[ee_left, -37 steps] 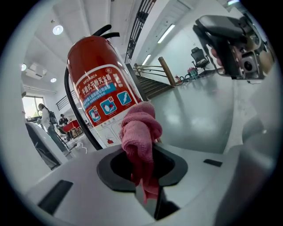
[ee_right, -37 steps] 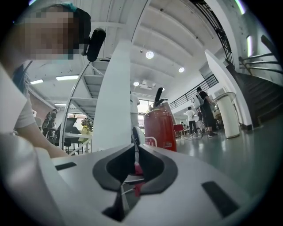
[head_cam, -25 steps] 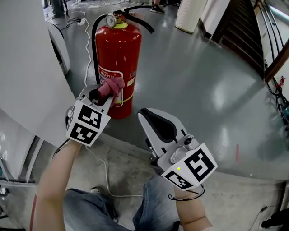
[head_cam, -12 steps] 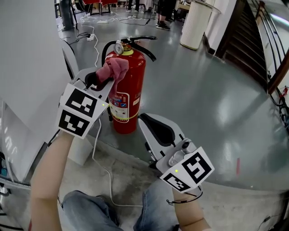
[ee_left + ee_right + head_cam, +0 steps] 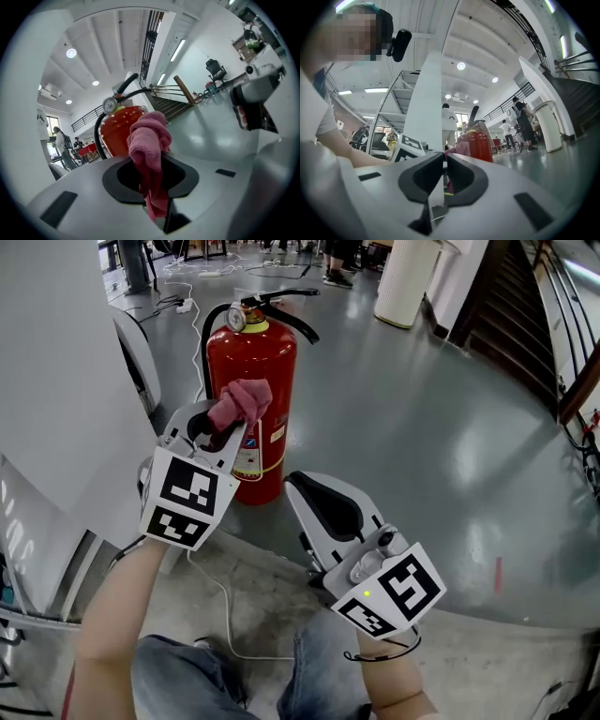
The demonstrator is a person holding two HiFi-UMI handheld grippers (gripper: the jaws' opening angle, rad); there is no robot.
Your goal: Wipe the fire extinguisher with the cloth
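A red fire extinguisher (image 5: 253,371) with a gauge, black handle and hose stands on the grey floor. My left gripper (image 5: 225,427) is shut on a pink cloth (image 5: 242,401), which presses against the cylinder's front, about mid-height. In the left gripper view the pink cloth (image 5: 150,154) bunches up between the jaws, with the extinguisher (image 5: 117,131) right behind it. My right gripper (image 5: 314,493) hangs shut and empty to the right, near the extinguisher's base. The right gripper view shows the extinguisher (image 5: 477,144) beyond the closed jaws.
A white wall panel (image 5: 66,381) rises at the left. A white cable (image 5: 220,601) trails over the concrete ledge by the person's knees (image 5: 187,671). A white cylindrical bin (image 5: 408,282) and dark stairs (image 5: 506,306) stand at the back right.
My left gripper carried the cloth up the extinguisher's side to near the top, then back down to mid-height. The right gripper stayed about where it was.
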